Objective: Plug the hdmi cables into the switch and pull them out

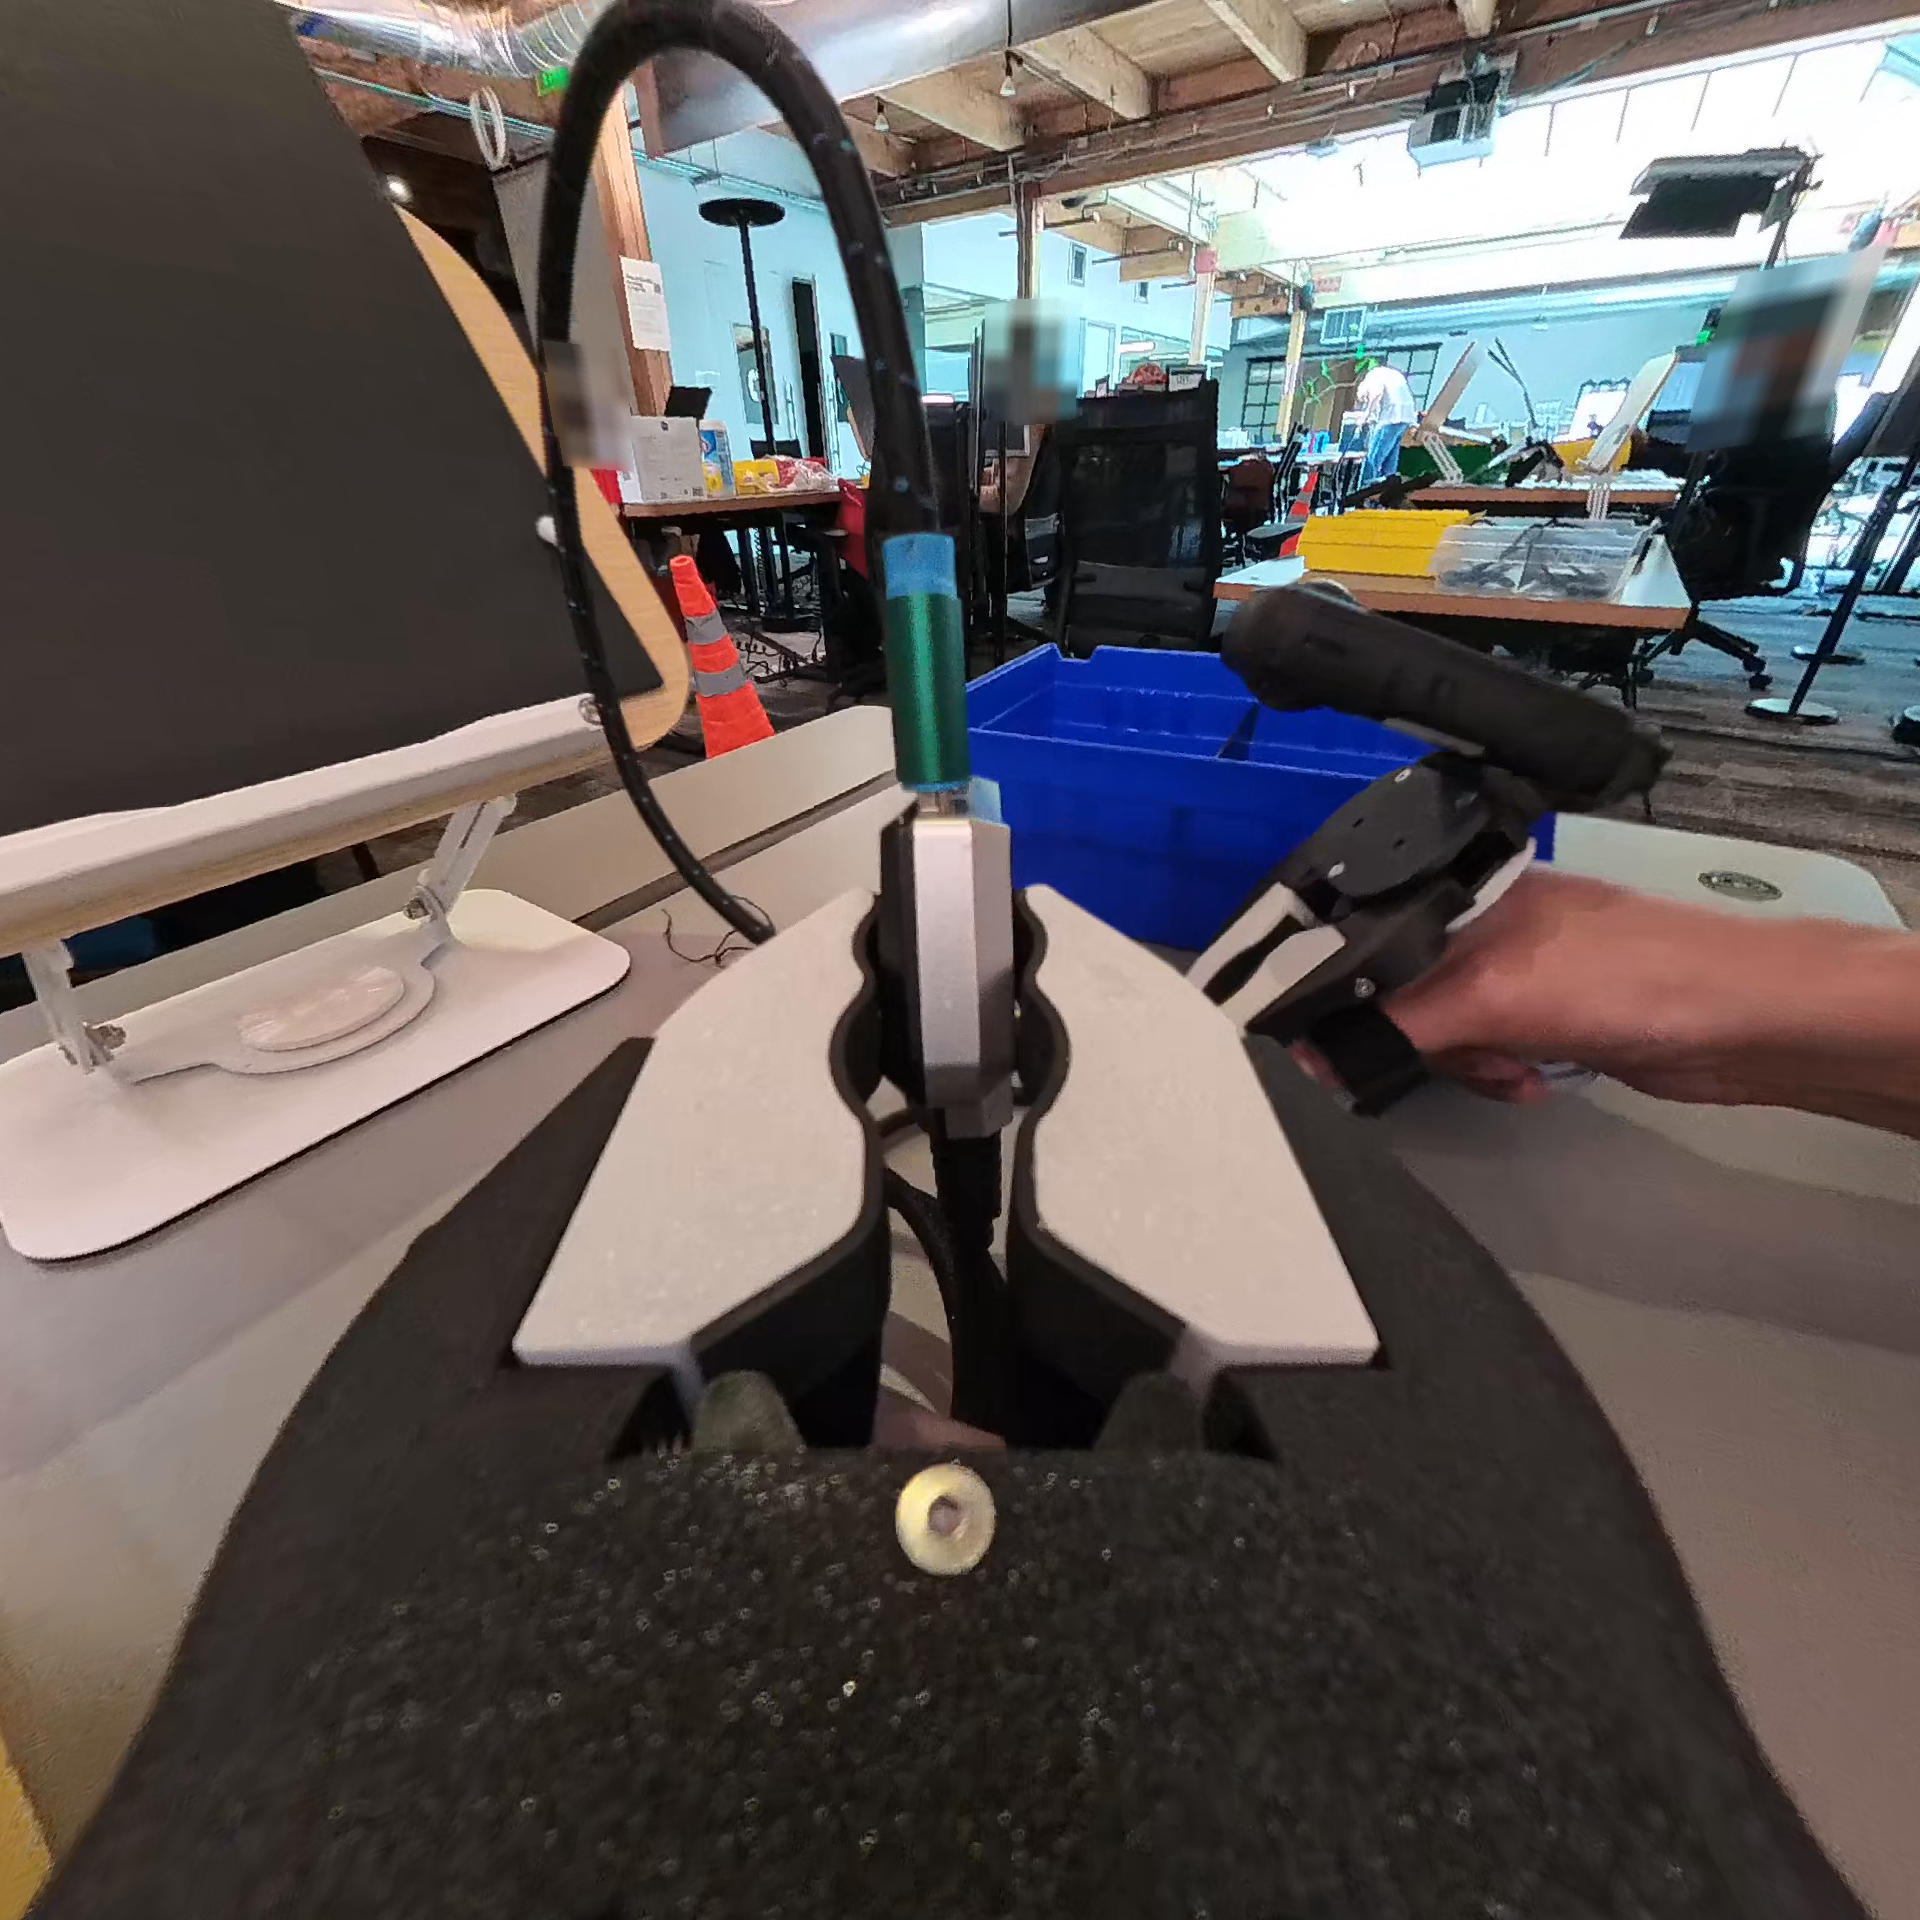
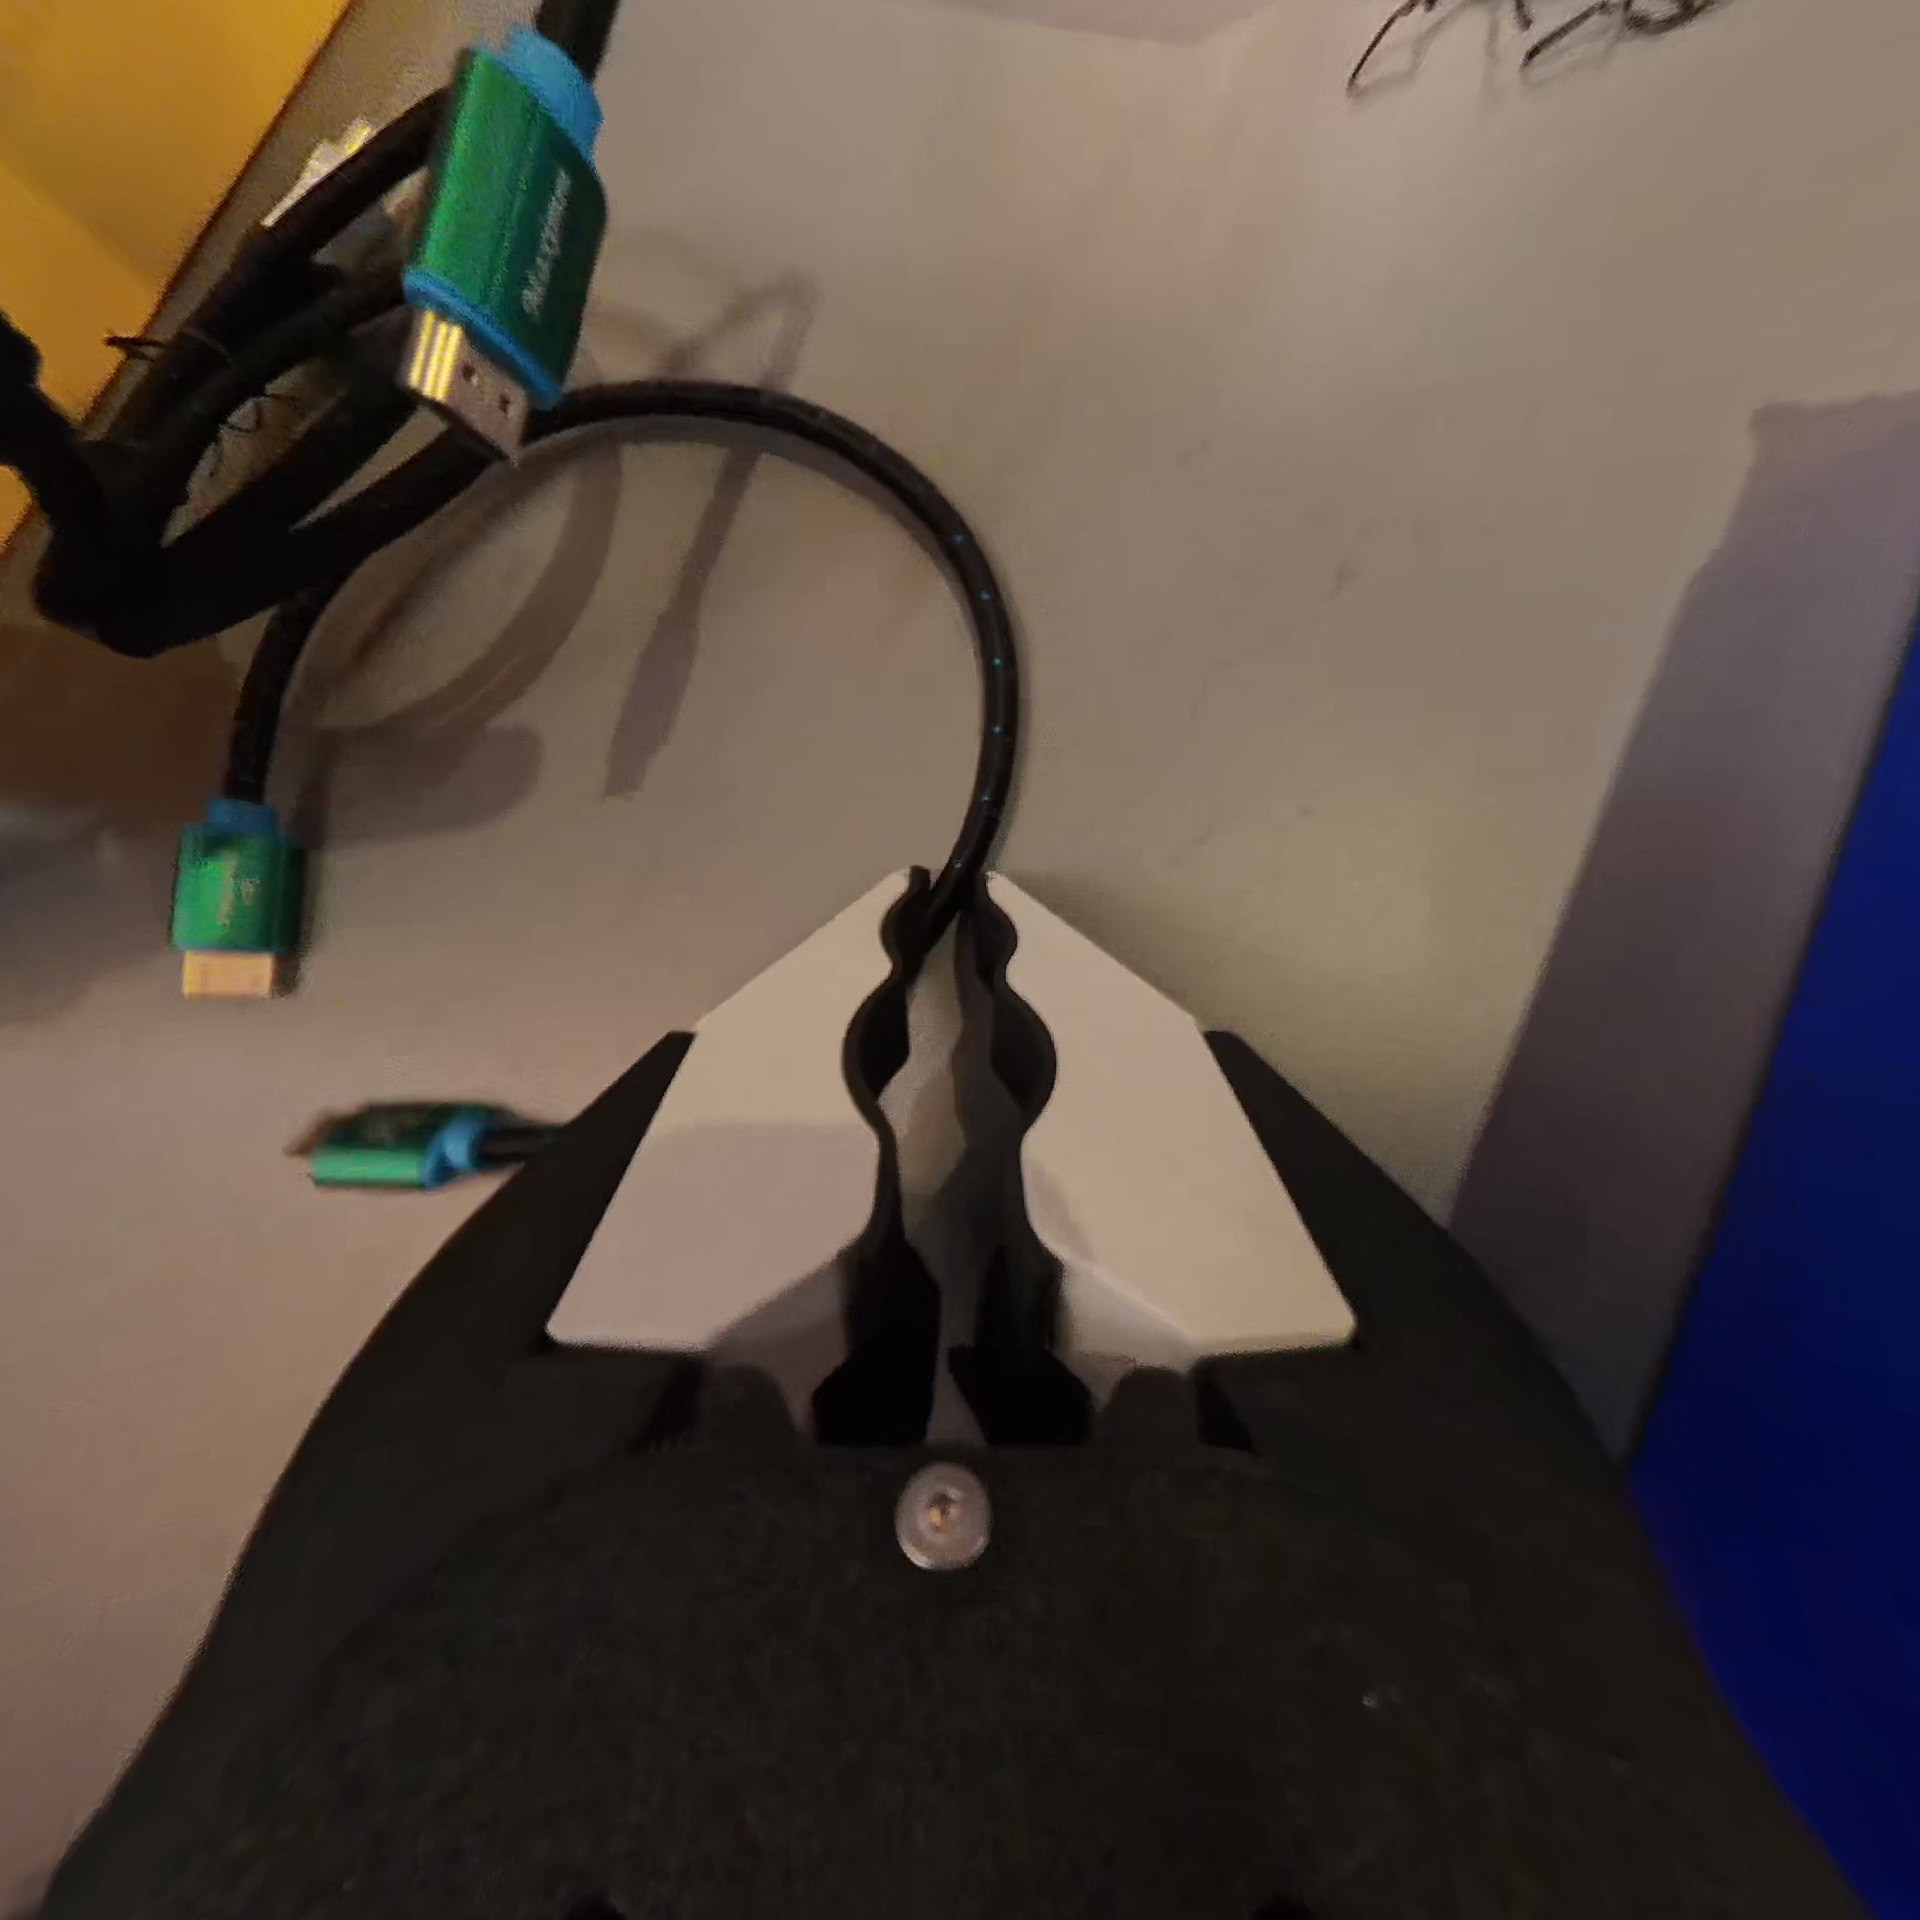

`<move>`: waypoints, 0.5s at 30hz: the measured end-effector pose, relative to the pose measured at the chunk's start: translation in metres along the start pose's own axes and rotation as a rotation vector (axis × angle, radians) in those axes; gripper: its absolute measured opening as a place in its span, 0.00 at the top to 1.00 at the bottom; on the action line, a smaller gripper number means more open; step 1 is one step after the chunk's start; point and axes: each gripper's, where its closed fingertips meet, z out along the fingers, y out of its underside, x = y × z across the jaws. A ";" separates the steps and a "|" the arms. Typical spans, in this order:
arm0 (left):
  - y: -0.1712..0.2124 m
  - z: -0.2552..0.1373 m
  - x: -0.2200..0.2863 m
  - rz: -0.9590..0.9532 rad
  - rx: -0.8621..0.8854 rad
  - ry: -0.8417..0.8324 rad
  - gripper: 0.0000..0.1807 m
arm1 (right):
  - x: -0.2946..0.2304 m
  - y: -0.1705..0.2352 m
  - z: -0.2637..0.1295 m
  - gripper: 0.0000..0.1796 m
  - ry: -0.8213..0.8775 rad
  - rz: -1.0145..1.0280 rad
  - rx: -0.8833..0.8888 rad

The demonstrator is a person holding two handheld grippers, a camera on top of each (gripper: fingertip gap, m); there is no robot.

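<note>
- The left gripper [image 1: 951,1023] is clenched on the silver HDMI switch [image 1: 961,966], which stands on edge between the fingers. Held like this, one port faces up and the body has something to brace against a pull or push, I judge.
- A green connector [image 1: 928,691] sits plugged into that upper port, and its black braided cable [image 1: 727,125] loops high overhead and drops to the table [image 1: 1662,1247] behind the switch. A second black lead leaves the switch's lower end toward the camera.
- The right gripper [image 2: 951,904] is pinched on a black cable [image 2: 977,665] right at the fingertips, above the table's middle. This arcs left to a green plug [image 2: 237,899] lying flat, so the grip is on the cord, not the plug; probably a way to drag the plug closer.
- Another green plug [image 2: 499,244] hangs raised near the table's far-left edge, and a third [image 2: 390,1158] lies beside the gripper's left finger.
- A blue bin [image 1: 1143,748] stands at the far edge, and a white stand [image 1: 312,987] at the left.
</note>
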 end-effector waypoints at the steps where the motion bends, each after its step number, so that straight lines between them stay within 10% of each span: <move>1: 0.001 0.000 0.001 0.010 -0.005 0.001 0.89 | -0.001 0.000 -0.007 0.95 -0.015 0.027 0.018; 11: 0.007 0.004 0.011 0.060 -0.040 0.021 0.89 | -0.033 0.075 -0.139 0.97 0.356 -0.008 0.299; 15: 0.012 0.007 0.016 0.072 -0.058 0.033 0.89 | -0.086 0.116 -0.137 0.96 0.077 0.186 0.286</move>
